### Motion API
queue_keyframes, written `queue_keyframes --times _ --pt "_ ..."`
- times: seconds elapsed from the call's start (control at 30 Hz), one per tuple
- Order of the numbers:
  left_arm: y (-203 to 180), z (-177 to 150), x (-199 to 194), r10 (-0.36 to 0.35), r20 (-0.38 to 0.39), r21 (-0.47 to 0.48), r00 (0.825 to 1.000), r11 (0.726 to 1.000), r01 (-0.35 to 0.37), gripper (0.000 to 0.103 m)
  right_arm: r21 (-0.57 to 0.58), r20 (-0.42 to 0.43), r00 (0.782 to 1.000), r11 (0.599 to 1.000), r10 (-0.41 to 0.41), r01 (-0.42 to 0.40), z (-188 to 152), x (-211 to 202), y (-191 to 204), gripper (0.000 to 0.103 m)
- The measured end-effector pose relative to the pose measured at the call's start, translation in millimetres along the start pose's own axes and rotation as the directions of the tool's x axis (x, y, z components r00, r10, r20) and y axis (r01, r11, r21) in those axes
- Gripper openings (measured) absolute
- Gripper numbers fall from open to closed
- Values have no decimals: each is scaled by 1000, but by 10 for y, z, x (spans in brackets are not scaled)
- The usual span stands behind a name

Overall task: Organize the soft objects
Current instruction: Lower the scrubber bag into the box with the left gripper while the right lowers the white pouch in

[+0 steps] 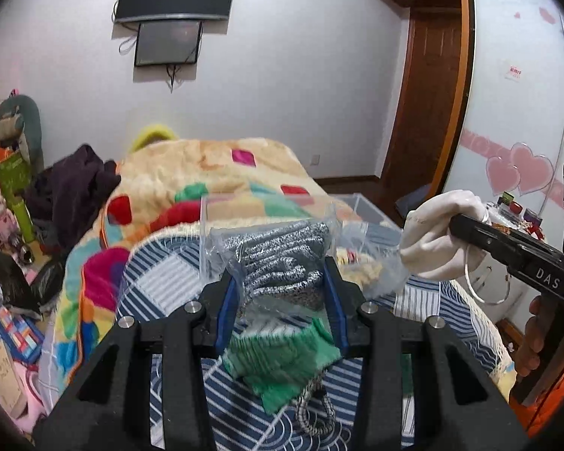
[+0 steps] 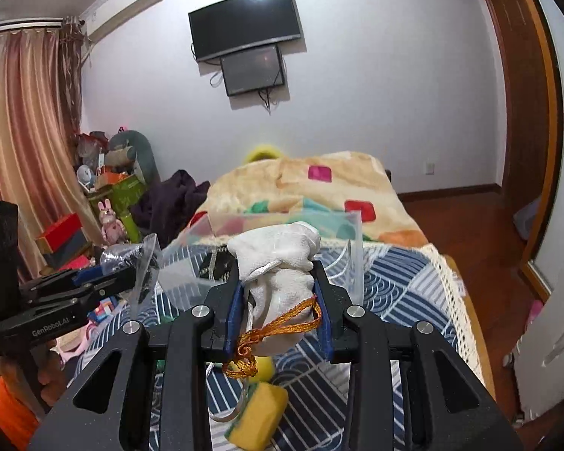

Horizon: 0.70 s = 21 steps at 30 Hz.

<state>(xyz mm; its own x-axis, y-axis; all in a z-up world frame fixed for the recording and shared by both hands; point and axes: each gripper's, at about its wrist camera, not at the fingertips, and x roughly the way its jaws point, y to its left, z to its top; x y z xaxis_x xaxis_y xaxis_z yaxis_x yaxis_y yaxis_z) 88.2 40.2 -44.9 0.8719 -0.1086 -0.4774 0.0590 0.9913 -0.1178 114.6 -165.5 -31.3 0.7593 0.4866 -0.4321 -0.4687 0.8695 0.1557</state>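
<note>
My left gripper (image 1: 282, 293) is shut on a clear plastic bag of grey speckled knit fabric (image 1: 278, 259) and holds it above the bed in front of a clear plastic box (image 1: 368, 212). My right gripper (image 2: 278, 300) is shut on a white cloth pouch (image 2: 282, 259) with an orange cord (image 2: 274, 329); the pouch also shows in the left wrist view (image 1: 436, 233). A green knit cloth (image 1: 282, 360) lies on the striped blue bedspread (image 1: 161, 285) below the left gripper. A yellow sponge (image 2: 257, 417) lies below the right gripper. The left gripper and its bag show at the left of the right wrist view (image 2: 131, 263).
A colourful fleece blanket (image 1: 206, 173) covers the far bed, with a dark purple garment (image 1: 75, 188) on its left. Toys and boxes (image 1: 7, 188) crowd the floor at left. A wardrobe (image 1: 515, 75) and wooden door stand at right. A TV (image 2: 244, 22) hangs on the wall.
</note>
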Motion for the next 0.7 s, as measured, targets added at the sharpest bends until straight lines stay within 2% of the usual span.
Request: queue_keyframes --times 0.17,0.33,0.5,0.7 --pt "-35 178 76 13 25 18 1000 1000 -13 42 -20 35 999 1000 -5 6 138 39 44 30" --pt "-13 305 246 16 18 14 1000 1000 -17 42 -36 63 998 999 -10 12 277 129 107 30" --pt "21 367 504 16 -22 5 1000 1000 -16 42 -47 56 998 999 -21 24 345 296 156 30" --pt "39 323 858 18 -102 -3 995 1000 -18 42 -58 -4 999 998 -37 37 338 610 155 30"
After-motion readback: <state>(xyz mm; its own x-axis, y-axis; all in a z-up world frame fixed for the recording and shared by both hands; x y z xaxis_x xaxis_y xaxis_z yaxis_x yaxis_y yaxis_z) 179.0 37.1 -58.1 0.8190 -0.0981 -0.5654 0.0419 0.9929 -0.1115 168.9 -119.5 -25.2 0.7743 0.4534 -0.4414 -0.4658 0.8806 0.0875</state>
